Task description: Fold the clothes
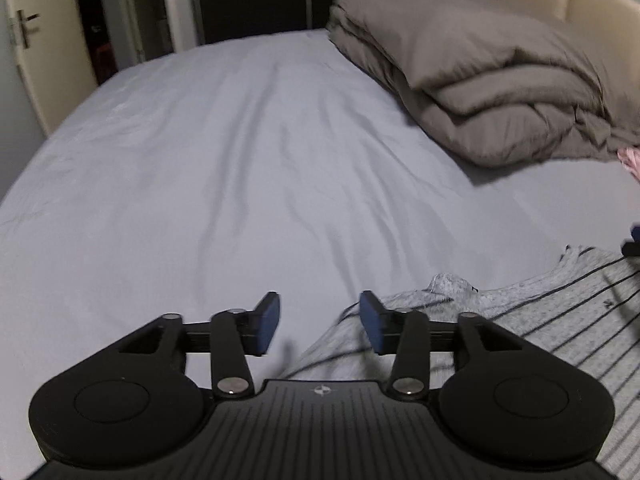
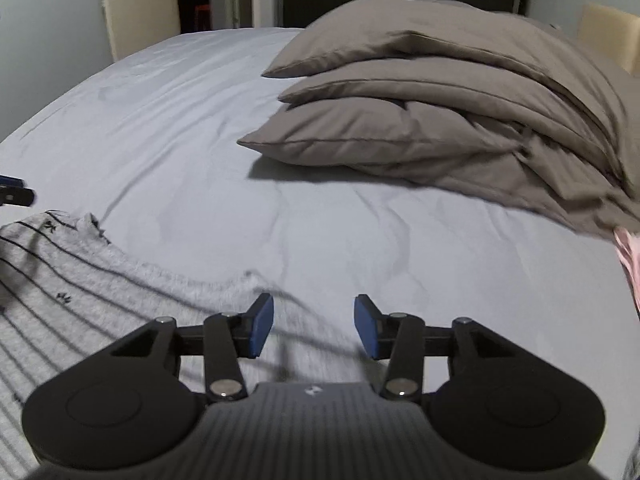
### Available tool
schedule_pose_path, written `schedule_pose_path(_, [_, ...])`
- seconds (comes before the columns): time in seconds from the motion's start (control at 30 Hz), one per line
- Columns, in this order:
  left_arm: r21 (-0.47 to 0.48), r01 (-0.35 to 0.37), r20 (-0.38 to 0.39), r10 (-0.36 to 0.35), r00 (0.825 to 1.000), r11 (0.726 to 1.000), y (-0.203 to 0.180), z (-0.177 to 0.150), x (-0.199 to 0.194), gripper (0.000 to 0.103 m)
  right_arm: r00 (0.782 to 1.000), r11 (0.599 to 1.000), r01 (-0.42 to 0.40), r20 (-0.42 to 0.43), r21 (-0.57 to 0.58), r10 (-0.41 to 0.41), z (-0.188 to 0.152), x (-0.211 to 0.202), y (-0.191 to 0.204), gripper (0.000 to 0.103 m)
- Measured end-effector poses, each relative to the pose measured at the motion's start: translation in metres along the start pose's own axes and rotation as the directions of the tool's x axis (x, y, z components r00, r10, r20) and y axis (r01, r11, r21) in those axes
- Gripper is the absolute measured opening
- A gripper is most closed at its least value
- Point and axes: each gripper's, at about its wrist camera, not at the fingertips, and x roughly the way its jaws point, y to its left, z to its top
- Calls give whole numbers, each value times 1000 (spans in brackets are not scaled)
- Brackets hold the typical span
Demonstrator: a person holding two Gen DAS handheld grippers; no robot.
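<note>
1. The left gripper (image 1: pixel 319 322) hangs over the bed (image 1: pixel 200 160). Its jaws are apart and nothing is between them.
2. The right gripper (image 2: pixel 314 326) hangs over the bed too. Its jaws are also apart, with nothing pinched.
3. The shirt (image 1: pixel 540 320) (grey with thin dark stripes) lies flat on the near side of the bed, between the two grippers. In the left wrist view it sits at the lower right, and one blue pad (image 1: pixel 370 326) is over its edge. In the right wrist view the shirt (image 2: pixel 80 280) sits at the lower left.
4. A big brown blanket (image 2: pixel 440 112), folded in a pile, lies at the far right side of the bed. It is well apart from the shirt.
5. A pink cloth (image 2: pixel 626 260) peeks out beside the blanket near the right edge. It is cut off, so I cannot tell what it is.
6. Past the far edge of the bed there is a door (image 2: pixel 132 0) with a handle.
7. The shirt edge near the grippers looks blurry.
8. The gripper bodies hide part of the shirt.
</note>
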Motion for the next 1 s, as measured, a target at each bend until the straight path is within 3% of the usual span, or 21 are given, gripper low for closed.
schedule_pose_path(0.1, [-31, -9, -6, 9, 1000, 999, 13, -17, -44, 43, 1000, 998, -9, -28, 65, 11, -17, -30, -5, 50])
schedule_pose_path(0.27, [-43, -60, -93, 56, 994, 997, 27, -64, -113, 46, 995, 987, -53, -76, 152, 65, -50, -92, -1, 55])
schedule_pose_path(0.33, [-79, -61, -114, 52, 992, 995, 33, -85, -141, 48, 995, 987, -62, -74, 148, 74, -62, -121, 7, 62])
schedule_pose_path(0.53, [-163, -46, -221, 9, 975, 986, 30, -146, -203, 48, 988, 981, -92, -107, 171, 112, -98, -193, 30, 69])
schedule_pose_path(0.67, [-177, 17, -265, -64, 962, 984, 8, -194, -224, 49, 982, 965, -154, -74, 210, 173, -129, -237, 47, 74])
schedule_pose_path(0.8, [-184, 53, -295, -106, 950, 982, -18, -239, -227, 52, 985, 962, -155, -41, 227, 168, -159, -266, 58, 76])
schedule_pose_path(1.0, [-59, 83, -273, -96, 957, 995, -66, -284, -231, 53, 991, 958, -90, -71, 272, 113, -197, -263, 57, 76])
